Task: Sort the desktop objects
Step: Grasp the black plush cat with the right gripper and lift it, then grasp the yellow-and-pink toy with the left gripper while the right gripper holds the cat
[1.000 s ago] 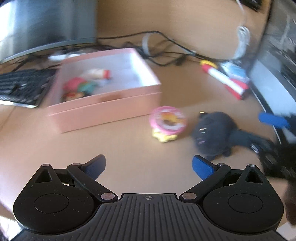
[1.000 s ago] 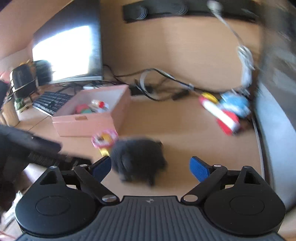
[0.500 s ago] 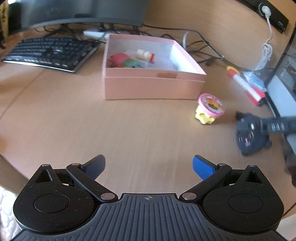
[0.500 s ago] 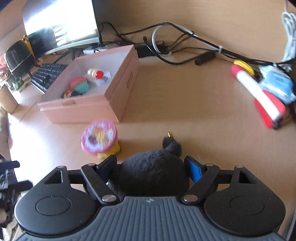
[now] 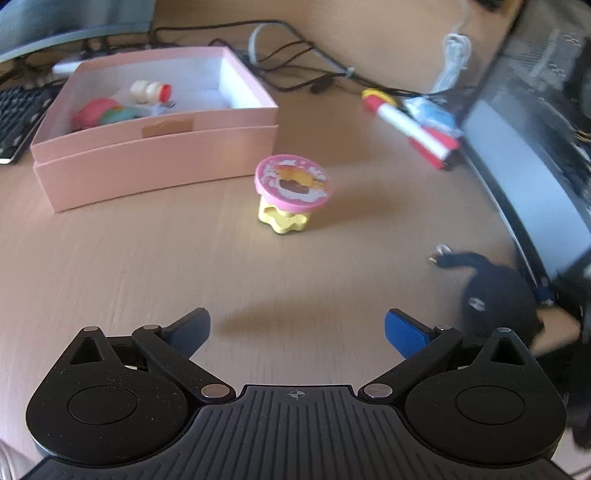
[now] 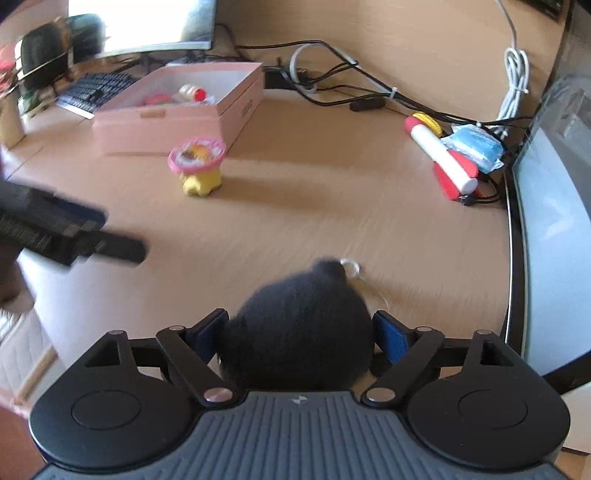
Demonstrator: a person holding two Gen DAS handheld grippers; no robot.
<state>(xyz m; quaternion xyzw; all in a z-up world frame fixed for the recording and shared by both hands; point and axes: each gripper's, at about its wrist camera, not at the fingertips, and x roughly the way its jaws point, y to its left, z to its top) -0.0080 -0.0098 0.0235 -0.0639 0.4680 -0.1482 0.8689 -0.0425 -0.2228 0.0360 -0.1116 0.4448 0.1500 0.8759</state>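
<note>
A black plush toy [image 6: 299,332] with a small metal ring fills the gap between the blue pads of my right gripper [image 6: 300,329]. Both pads touch its fur while the jaws are opening slightly. In the left wrist view the same plush [image 5: 498,302] sits at the right edge by the desk. My left gripper [image 5: 297,328] hovers open over bare desk with nothing between its fingers, and it shows blurred at the left of the right wrist view [image 6: 66,229]. A pink-topped yellow toy [image 5: 291,192] stands in front of the pink box [image 5: 155,147], which holds a few small toys.
A red and white marker-like toy [image 6: 443,158] and a blue packet [image 6: 476,146] lie by a dark screen edge [image 5: 535,177] on the right. Cables [image 6: 332,85] run along the back. A keyboard [image 6: 96,88] and a monitor [image 6: 147,22] stand behind the box.
The right gripper came down around the black plush, which now sits between its pads. The left gripper swung out and back, ending lower and closer to the pink-topped toy.
</note>
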